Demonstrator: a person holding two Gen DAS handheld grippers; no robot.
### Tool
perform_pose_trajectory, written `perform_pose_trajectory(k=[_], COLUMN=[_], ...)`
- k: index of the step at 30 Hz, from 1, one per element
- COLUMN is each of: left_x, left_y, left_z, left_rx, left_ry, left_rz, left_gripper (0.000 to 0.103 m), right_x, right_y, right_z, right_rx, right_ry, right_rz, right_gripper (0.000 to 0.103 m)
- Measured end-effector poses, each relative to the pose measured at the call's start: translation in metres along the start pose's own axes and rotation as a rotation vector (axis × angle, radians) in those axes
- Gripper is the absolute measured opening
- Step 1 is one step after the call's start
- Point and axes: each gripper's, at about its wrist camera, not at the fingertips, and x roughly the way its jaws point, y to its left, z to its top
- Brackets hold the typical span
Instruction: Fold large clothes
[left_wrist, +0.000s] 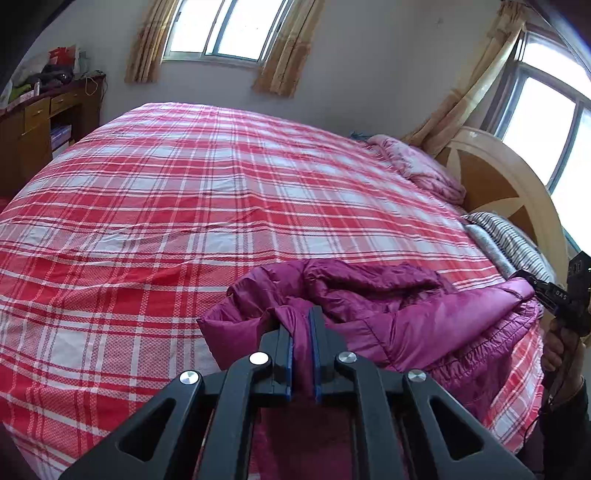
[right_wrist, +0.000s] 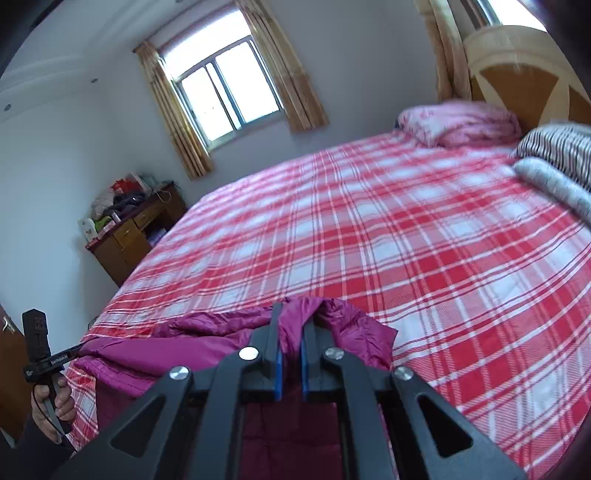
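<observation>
Right now both grippers are clamped on the jacket (left_wrist: 388, 317), a puffy magenta thing lying at the near edge of the bed (left_wrist: 221, 192), part of it hanging over the side toward the person. The left gripper (left_wrist: 303, 325) has its blue pads pinched on a bunched ridge of fabric at one end, and the right gripper (right_wrist: 291, 328) pinches a similar ridge at the other end; each shows up small at the side of the other's view, so they stand well apart with the jacket slack and crumpled between them. To my eye the step is getting it spread flat before any fold. The good way would be to lift both ends together, draw them apart until the middle loses its wrinkles, then carry it further onto the plaid sheet so nothing dangles. The shell looks slick and the filling springy, so a thin pinch could slip; keeping the pull even on both sides should help. The pillows (right_wrist: 461, 122) by the headboard (right_wrist: 524, 66) are well clear of it.
</observation>
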Motion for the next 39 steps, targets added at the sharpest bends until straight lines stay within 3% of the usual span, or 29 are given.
perform_pose_trajectory(k=[4, 9, 13, 19, 20, 22, 24, 27, 29, 31, 32, 36, 39], left_x=[0.027, 0.012, 0.007, -0.002, -0.008, -0.021, -0.039, -0.048, -0.040, -0.023, -0.013, 0.042, 0.083], left_y=[0.014, 0.017, 0.019, 0.034, 0.035, 0.034, 0.029, 0.000, -0.027, -0.056, -0.065, -0.103, -0.114], left_z=[0.007, 0.013, 0.015, 0.023, 0.025, 0.029, 0.028, 0.028, 0.028, 0.026, 0.025, 0.011, 0.006], left_rx=[-0.069, -0.077, -0.045, -0.119, -0.126, -0.116, -0.106, -0.033, 0.055, 0.140, 0.175, 0.316, 0.365], left_ry=[0.051, -0.016, -0.025, -0.053, -0.077, -0.140, -0.238, -0.307, -0.323, -0.316, -0.302, -0.225, -0.154], left_rz=[0.016, -0.003, 0.021, -0.006, 0.023, 0.140, 0.195, 0.198, 0.229, 0.233, 0.231, 0.252, 0.314], left_gripper=[0.011, 0.013, 0.014, 0.013, 0.017, 0.041, 0.081, 0.084, 0.085, 0.085, 0.085, 0.086, 0.086], right_x=[0.032, 0.055, 0.066, 0.078, 0.080, 0.083, 0.086, 0.092, 0.093, 0.093, 0.094, 0.093, 0.088], right_y=[-0.010, -0.016, -0.017, -0.015, -0.017, -0.019, -0.020, -0.017, -0.017, -0.018, -0.017, -0.012, -0.010], right_z=[-0.001, -0.003, -0.001, 0.000, 0.000, -0.001, -0.001, -0.001, 0.001, 0.002, 0.002, 0.001, 0.001], right_rx=[0.015, 0.004, -0.003, -0.011, -0.009, -0.010, -0.011, -0.028, -0.014, 0.008, 0.015, -0.005, -0.010], right_ry=[0.044, 0.078, 0.090, 0.112, 0.115, 0.122, 0.126, 0.134, 0.126, 0.117, 0.114, 0.060, 0.031], right_rz=[-0.040, -0.074, -0.072, -0.089, -0.095, -0.109, -0.116, -0.124, -0.127, -0.132, -0.142, -0.197, -0.221], right_gripper=[0.009, 0.009, 0.009, 0.009, 0.009, 0.009, 0.009, 0.009, 0.015, 0.031, 0.035, 0.079, 0.081])
